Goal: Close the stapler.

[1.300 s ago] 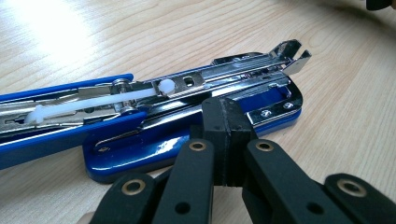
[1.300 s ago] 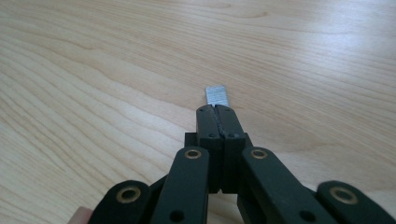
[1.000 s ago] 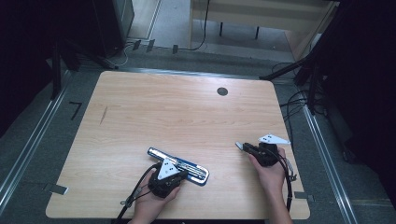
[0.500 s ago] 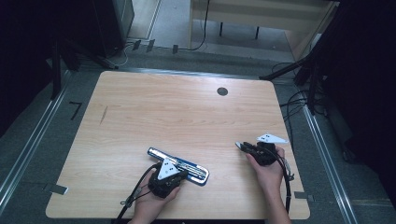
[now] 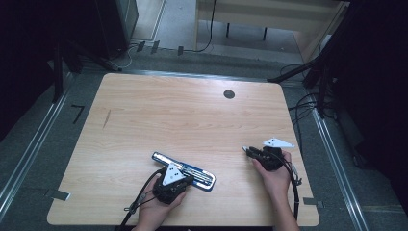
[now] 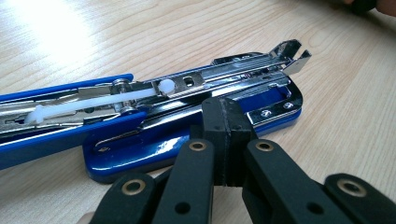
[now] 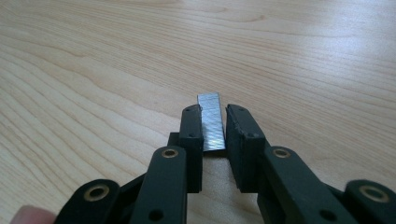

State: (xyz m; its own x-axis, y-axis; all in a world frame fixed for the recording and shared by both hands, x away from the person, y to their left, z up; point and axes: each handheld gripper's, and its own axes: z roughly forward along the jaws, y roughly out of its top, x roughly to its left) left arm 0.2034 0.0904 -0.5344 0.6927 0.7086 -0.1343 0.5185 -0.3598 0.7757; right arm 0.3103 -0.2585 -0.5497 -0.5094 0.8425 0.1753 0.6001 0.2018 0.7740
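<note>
A blue stapler (image 5: 192,171) lies near the table's front edge with its cover swung open. Its metal magazine (image 6: 196,86) and white pusher rod are bared above the blue base (image 6: 280,109). My left gripper (image 5: 191,180) is shut with nothing between its pads, and its tips (image 6: 229,116) rest at the base's near side. Off to the right, my right gripper (image 5: 247,150) sits low over the wood. Its jaws have just been opening. A silver strip of staples (image 7: 211,122) lies between them, against the left pad, with a thin gap at the right pad (image 7: 233,126).
The wooden table (image 5: 183,115) has a round black cable hole (image 5: 229,94) at the back right. Cables trail from both grippers over the front edge. A desk and dark stands are on the floor behind the table.
</note>
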